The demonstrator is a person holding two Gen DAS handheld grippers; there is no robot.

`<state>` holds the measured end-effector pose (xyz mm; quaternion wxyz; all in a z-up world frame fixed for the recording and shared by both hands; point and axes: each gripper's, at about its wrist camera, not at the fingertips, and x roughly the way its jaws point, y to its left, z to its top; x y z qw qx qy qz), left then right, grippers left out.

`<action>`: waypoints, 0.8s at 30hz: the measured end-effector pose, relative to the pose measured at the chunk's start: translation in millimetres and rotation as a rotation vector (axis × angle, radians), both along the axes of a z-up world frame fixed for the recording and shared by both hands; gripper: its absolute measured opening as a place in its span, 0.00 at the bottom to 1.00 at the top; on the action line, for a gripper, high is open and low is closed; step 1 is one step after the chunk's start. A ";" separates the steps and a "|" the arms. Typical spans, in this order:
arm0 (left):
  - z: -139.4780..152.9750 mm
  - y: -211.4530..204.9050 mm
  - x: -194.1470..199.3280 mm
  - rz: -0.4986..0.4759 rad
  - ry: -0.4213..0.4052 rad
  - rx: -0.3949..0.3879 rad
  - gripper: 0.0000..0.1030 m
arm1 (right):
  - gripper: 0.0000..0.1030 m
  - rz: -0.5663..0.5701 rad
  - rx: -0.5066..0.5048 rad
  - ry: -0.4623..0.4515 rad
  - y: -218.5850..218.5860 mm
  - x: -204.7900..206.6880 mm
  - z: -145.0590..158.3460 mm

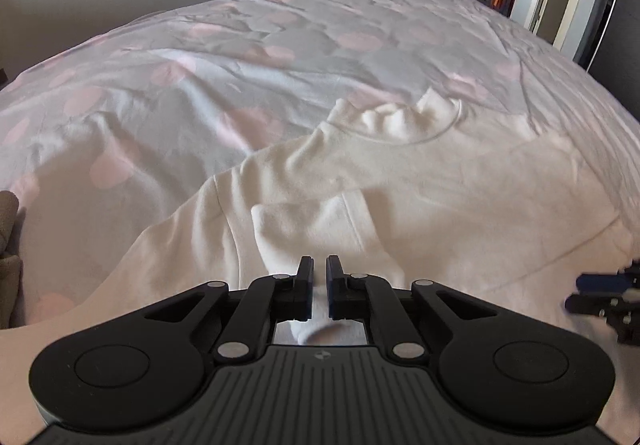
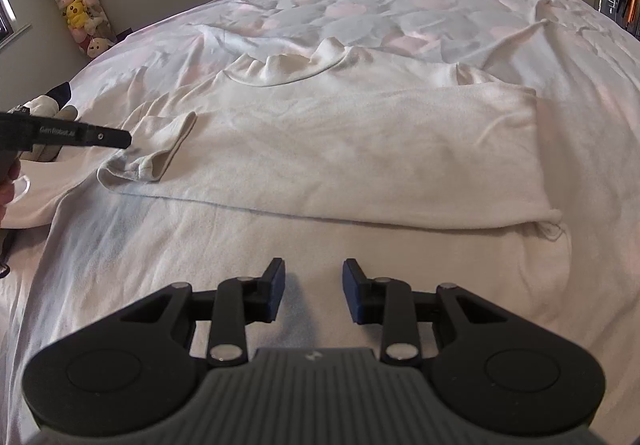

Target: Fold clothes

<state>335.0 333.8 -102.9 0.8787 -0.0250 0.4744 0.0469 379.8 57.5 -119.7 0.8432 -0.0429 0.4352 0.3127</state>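
The white sweater (image 2: pixel 340 149) was a soft, matt knit with a faintly fuzzy nap, its ribbed collar (image 2: pixel 280 69) bunched in small folds. The bedsheet (image 1: pixel 248 57) under it was thin, smooth woven cloth, matt and creased, printed with pale pink dots. The left gripper (image 1: pixel 319 287) was matt black plastic with shiny round metal pins at its joints; its fingers carried blue pads (image 1: pixel 330 297) and its base was ribbed grey plastic. The right gripper (image 2: pixel 314 291) looked the same, with dull blue pads (image 2: pixel 358 297). The plush toys (image 2: pixel 76 11) in the corner stood in a glossy clear tube.
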 end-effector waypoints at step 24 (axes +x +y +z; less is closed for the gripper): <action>116.1 74.8 -246.3 0.604 -0.115 0.095 0.09 | 0.35 0.140 -0.021 -0.043 47.3 -65.4 28.0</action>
